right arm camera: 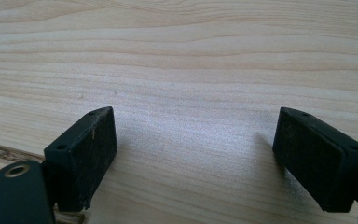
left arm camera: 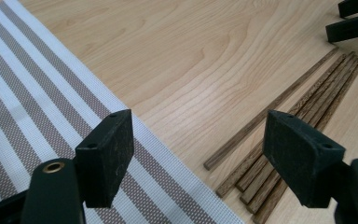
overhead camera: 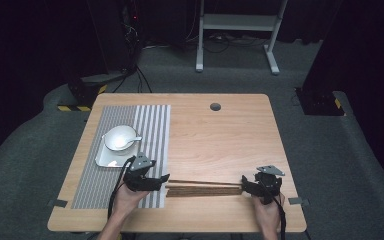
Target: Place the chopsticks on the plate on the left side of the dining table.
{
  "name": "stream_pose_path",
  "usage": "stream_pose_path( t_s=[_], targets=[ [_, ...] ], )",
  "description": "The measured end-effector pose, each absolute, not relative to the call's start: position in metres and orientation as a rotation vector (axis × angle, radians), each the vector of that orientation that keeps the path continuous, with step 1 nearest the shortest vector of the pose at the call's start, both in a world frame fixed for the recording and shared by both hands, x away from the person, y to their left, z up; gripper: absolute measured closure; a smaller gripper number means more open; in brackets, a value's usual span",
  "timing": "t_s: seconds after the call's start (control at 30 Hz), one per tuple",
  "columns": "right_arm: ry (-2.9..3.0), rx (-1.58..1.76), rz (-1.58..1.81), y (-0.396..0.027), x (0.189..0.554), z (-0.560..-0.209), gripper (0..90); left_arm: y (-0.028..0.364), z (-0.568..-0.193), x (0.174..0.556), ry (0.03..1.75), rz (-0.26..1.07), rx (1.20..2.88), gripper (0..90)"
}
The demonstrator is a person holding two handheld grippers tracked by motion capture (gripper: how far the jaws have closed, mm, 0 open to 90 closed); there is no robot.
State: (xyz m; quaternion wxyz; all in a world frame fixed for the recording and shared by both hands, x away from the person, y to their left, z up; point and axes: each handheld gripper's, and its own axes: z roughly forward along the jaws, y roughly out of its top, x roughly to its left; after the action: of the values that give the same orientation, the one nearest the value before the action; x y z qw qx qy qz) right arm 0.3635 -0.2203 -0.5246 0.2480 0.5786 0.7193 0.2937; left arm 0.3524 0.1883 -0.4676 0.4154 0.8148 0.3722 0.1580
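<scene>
A person's two hands hold a pair of black two-jaw grippers low over a light wooden table [overhead camera: 215, 135], one at each end of a small bundle of dark wooden chopsticks [overhead camera: 205, 188] lying flat near the front edge. In the high view the chopsticks sit at about 6 o'clock on the tabletop, running from 9 toward 3 o'clock. The left gripper [overhead camera: 161, 179] is at their 9 o'clock end, over the edge of a grey-and-white striped placemat [overhead camera: 152, 125]; the right gripper [overhead camera: 243, 183] is at their 3 o'clock end. The left gripper view has its jaws spread wide and holding nothing, one over the placemat [left arm camera: 37, 98] and the other just above the near ends of the chopsticks [left arm camera: 303, 105], which fan out toward 1 o'clock, where the other gripper's jaws [left arm camera: 352, 21] show at the far tips. One stick lies slightly apart from the rest. The right gripper view likewise has its jaws spread with only bare wood grain between them, the chopstick ends [right arm camera: 0, 153] just visible at 8 o'clock beside the nearer jaw. On the placemat, at about 10 o'clock on the table, a white bowl [overhead camera: 120, 137] with a white spoon [overhead camera: 130, 141] in it rests on a white square plate [overhead camera: 107, 159].
</scene>
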Motion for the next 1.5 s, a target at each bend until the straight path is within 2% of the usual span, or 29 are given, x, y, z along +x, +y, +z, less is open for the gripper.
stream_pose_path(
  t_s=[0.97, 1.5],
  targets=[
    [1.962, 1.576, 0.802, -0.22, 0.363, -0.525, 13.1, 0.173, -0.46, 0.367, 0.845, 0.288, 2.043, 28.7],
    [1.963, 1.576, 0.802, -0.22, 0.363, -0.525, 13.1, 0.16, -0.451, 0.372, 0.785, 0.291, 2.076, 31.3]
  ],
)
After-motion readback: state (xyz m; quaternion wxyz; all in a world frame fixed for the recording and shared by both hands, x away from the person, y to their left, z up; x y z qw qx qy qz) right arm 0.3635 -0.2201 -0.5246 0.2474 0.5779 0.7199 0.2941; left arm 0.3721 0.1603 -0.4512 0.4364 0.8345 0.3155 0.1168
